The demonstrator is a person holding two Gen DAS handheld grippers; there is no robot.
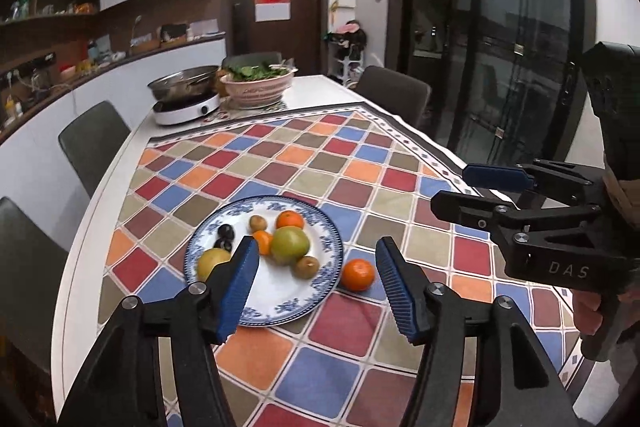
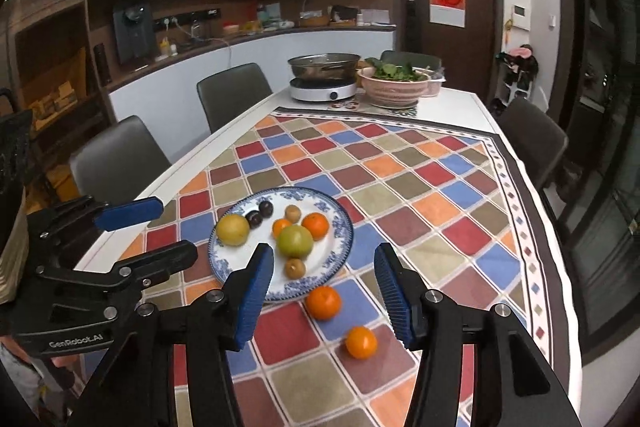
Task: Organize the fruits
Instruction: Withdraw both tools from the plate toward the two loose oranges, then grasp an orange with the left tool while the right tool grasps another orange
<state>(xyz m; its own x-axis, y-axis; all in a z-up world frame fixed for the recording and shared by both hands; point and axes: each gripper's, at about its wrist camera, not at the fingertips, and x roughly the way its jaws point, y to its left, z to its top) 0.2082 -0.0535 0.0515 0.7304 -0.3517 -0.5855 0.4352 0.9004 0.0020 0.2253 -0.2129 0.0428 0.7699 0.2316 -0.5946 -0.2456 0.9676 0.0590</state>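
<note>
My left gripper (image 1: 316, 283) has its jaws apart, with nothing between the blue pads. My right gripper (image 2: 324, 291) is in the same condition: jaws apart, nothing gripped.

Ahead of the left jaws lies the blue-and-white plate (image 1: 332, 227) on the checkered tablecloth (image 1: 280, 155). The plate carries a green apple (image 1: 290, 245), a yellow fruit (image 1: 212, 263), two small oranges (image 1: 290, 219), two kiwis (image 1: 307, 267) and dark plums (image 1: 226, 231). The left pad overlaps the plate's near rim in this view.

One orange (image 2: 323, 302) lies on the cloth, touching or just beside the plate's near edge, ahead of and between my right jaws. A second orange (image 2: 361, 342) lies on the cloth nearer to me, close to the inner face of the right pad, apart from the plate.

Far beyond the jaws stand a pan on a cooker (image 2: 324, 83) and a bowl of greens (image 2: 394, 87).
</note>
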